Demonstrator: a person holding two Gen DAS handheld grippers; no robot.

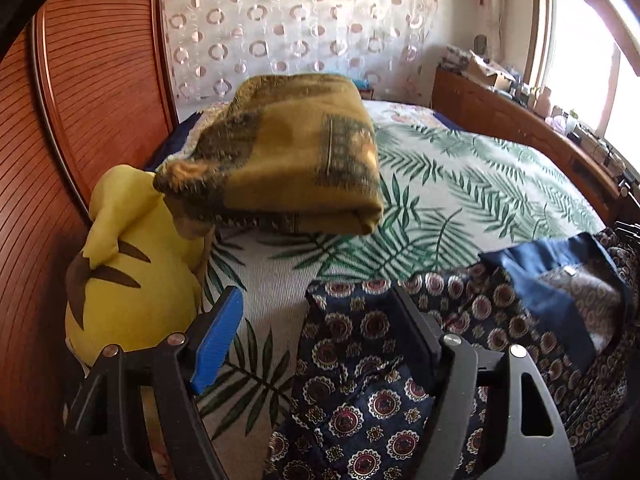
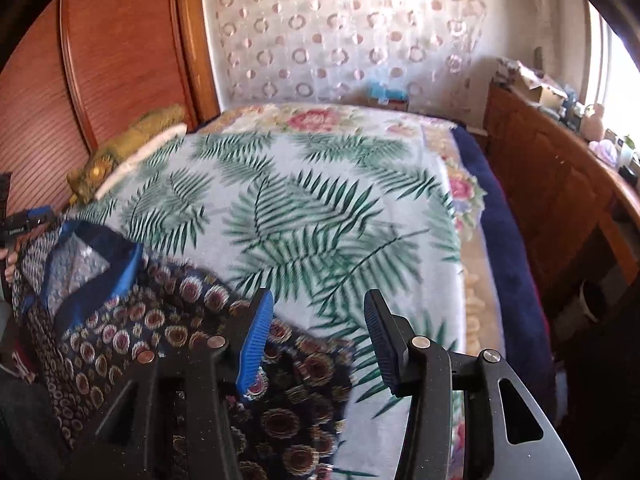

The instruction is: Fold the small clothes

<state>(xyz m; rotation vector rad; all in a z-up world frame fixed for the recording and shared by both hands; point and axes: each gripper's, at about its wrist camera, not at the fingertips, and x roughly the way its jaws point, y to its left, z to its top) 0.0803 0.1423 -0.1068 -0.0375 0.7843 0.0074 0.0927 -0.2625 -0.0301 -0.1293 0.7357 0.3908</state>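
Note:
A dark navy garment with round medallion print and a plain blue neckline lies on the leaf-print bedspread. It fills the lower right of the left wrist view (image 1: 360, 360) and the lower left of the right wrist view (image 2: 132, 320). My left gripper (image 1: 316, 340) is open, with the garment's left edge bunched between its fingers. My right gripper (image 2: 316, 344) is open, its blue finger (image 2: 256, 344) over the garment's right edge and the other finger over bare bedspread. The left gripper shows at the far left of the right wrist view (image 2: 24, 224).
A folded mustard blanket (image 1: 280, 152) and a yellow plush toy (image 1: 128, 264) sit at the bed's left by the wooden headboard (image 1: 80, 100). The leaf-print bedspread (image 2: 320, 200) stretches ahead. A wooden sideboard (image 2: 560, 184) with clutter runs along the right under a window.

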